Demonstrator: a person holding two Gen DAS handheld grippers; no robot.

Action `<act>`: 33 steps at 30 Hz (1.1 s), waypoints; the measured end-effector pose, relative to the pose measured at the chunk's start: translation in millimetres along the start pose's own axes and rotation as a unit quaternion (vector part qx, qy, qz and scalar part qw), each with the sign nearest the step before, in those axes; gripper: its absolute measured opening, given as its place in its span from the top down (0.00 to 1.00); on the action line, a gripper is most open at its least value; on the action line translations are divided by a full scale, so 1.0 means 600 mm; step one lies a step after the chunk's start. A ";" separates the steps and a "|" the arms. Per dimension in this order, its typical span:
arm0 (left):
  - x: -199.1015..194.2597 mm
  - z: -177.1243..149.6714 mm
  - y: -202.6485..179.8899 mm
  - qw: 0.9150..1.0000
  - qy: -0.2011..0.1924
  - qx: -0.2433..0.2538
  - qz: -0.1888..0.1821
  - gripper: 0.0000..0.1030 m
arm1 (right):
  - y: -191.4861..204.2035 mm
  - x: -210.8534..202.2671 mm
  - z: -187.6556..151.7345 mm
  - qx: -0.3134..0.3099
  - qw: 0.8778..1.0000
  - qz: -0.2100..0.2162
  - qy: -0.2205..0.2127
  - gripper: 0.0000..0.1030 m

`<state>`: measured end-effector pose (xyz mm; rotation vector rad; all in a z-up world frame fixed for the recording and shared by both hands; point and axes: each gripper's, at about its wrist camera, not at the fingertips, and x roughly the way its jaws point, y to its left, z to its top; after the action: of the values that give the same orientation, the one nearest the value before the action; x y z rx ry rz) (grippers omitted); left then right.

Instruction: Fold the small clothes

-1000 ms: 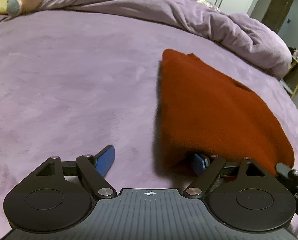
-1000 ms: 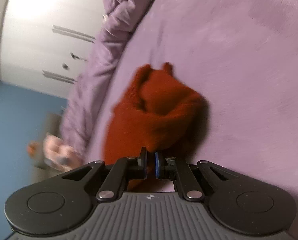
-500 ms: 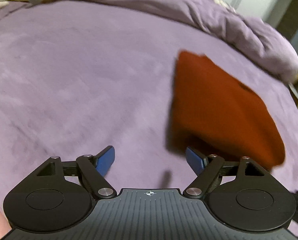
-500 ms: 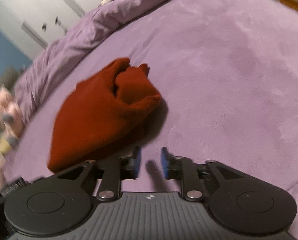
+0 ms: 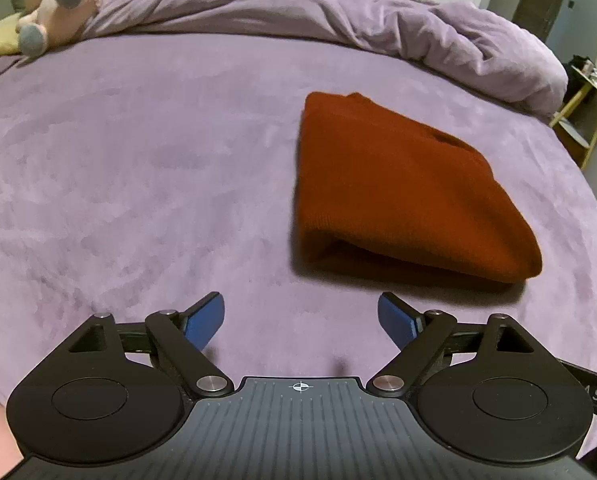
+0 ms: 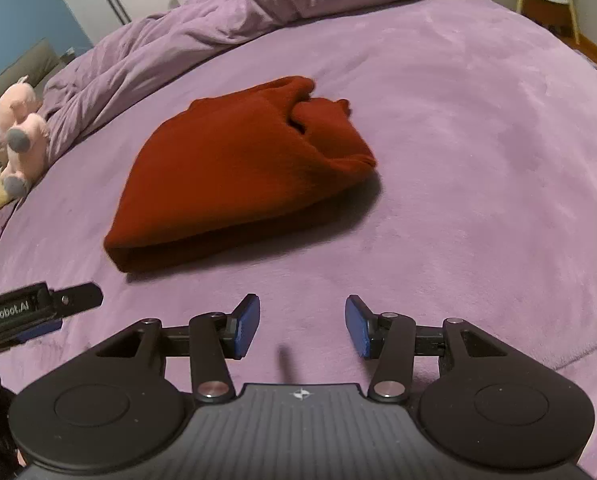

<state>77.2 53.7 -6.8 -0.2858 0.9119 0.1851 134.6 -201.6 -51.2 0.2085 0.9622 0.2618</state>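
Observation:
A rust-red knit garment (image 5: 398, 192) lies folded in a thick bundle on the purple bed cover (image 5: 138, 168). It also shows in the right wrist view (image 6: 238, 172), with a sleeve end bunched at its far right. My left gripper (image 5: 300, 320) is open and empty, a little short of the garment's near edge. My right gripper (image 6: 302, 326) is open and empty, just in front of the garment and apart from it. The tip of the left gripper (image 6: 38, 306) shows at the left edge of the right wrist view.
A rumpled purple duvet (image 5: 338, 12) is heaped along the far side of the bed. A pink plush toy (image 5: 58, 0) lies at the far left, also in the right wrist view (image 6: 16, 136). A small yellow side table (image 5: 586, 112) stands beyond the right edge.
My right gripper let go of the garment and opened. The garment dropped flat onto the bed. Both grippers drew back from it; my left finger is out from under its edge.

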 end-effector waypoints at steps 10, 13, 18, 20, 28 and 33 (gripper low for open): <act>-0.005 0.017 -0.025 0.998 -0.009 0.046 0.032 0.07 | 0.036 -0.001 0.017 -0.051 0.997 -0.042 0.030 0.14; -0.004 0.023 -0.040 0.994 -0.003 0.079 0.071 0.07 | 0.056 -0.008 0.020 -0.084 0.995 -0.055 0.023 0.04; 0.015 0.034 -0.066 0.980 0.062 0.146 0.123 0.07 | 0.080 -0.015 0.025 -0.104 0.992 -0.069 0.025 0.04; 0.012 0.030 -0.069 0.976 0.065 0.160 0.131 0.07 | 0.091 -0.011 0.030 -0.105 0.990 -0.087 0.045 0.04; 0.008 0.034 -0.038 0.985 0.093 0.108 0.100 0.07 | 0.116 -0.005 0.038 -0.129 0.980 -0.129 0.075 0.04; 0.005 0.037 -0.035 0.987 0.102 0.094 0.087 0.07 | 0.120 -0.006 0.047 -0.104 0.983 -0.130 0.081 0.04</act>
<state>101.5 41.3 7.2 -0.0501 1.1510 0.2315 146.9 -136.2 -11.6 -0.1326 1.1031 0.1376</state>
